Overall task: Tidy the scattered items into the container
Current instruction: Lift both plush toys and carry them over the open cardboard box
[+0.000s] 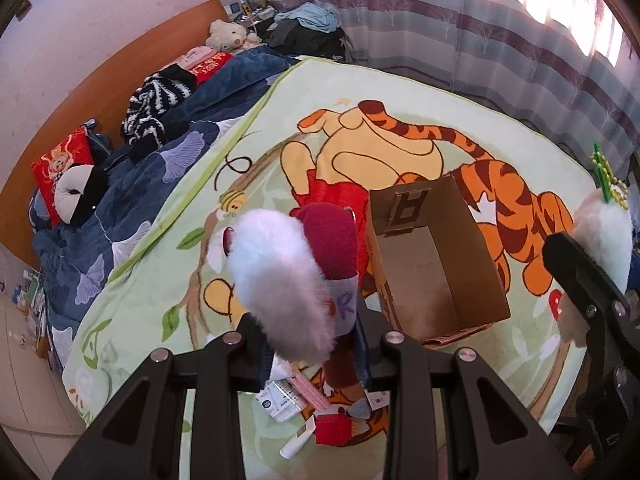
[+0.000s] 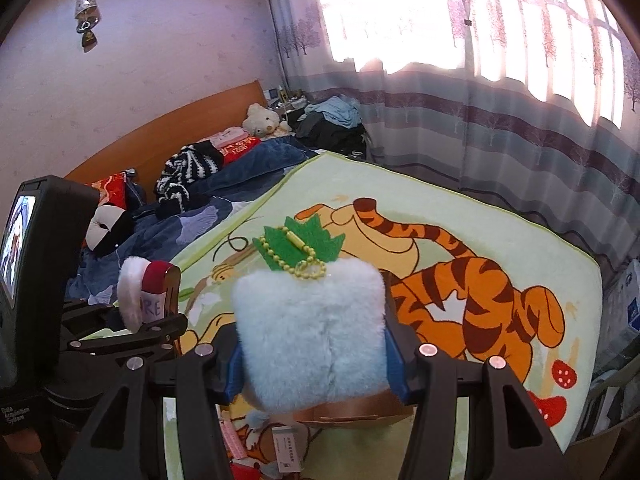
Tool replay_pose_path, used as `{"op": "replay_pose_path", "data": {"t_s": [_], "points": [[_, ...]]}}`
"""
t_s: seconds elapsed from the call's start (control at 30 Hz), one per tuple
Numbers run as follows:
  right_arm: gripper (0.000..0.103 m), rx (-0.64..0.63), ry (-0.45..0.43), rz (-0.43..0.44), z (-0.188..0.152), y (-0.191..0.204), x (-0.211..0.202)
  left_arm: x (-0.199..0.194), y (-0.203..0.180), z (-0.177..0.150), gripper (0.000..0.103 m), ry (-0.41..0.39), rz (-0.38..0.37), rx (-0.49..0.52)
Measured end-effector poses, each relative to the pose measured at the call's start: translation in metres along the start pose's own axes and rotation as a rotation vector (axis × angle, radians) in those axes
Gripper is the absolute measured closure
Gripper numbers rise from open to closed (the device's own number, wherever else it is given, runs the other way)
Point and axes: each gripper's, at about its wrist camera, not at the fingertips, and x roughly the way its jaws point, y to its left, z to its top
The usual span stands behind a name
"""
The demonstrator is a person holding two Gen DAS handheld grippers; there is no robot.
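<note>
Our left gripper, jaws clamped on the fur-trimmed red stocking, sat nearer the open cardboard box, at three o'clock; our right gripper gripped the white plush charm.

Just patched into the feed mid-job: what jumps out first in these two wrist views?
The big Pooh-and-Tigger blanket covering the bed dominates both views, with an open cardboard box sitting on it. Each gripper is clamped on a plush: the left gripper holds a red-and-white Christmas stocking just left of the box, and the right gripper holds a fluffy pale-blue toy with a green felt top.
</note>
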Motion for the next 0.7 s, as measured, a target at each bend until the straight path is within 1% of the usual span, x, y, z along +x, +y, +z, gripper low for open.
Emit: {"op": "replay_pose_path", "data": {"t_s": [0.17,0.37,0.6,0.7], "points": [[0.047,0.019,0.014,-0.024,-0.003,-0.012,0.005,0.014,-0.015,0.003,0.071,0.022,-0.011,0.042],[0.047,0.032,0.059,-0.04,-0.013,-0.025,0.023,0.043,-0.036,0.002,0.071,0.057,-0.029,0.093],[0.047,0.003,0.078,-0.052,-0.019,-0.037,0.047,0.076,-0.054,0.009,0.071,0.088,-0.045,0.125],[0.047,-0.013,0.078,-0.055,-0.021,-0.04,0.057,0.084,-0.061,0.012,0.071,0.085,-0.048,0.138]]}}
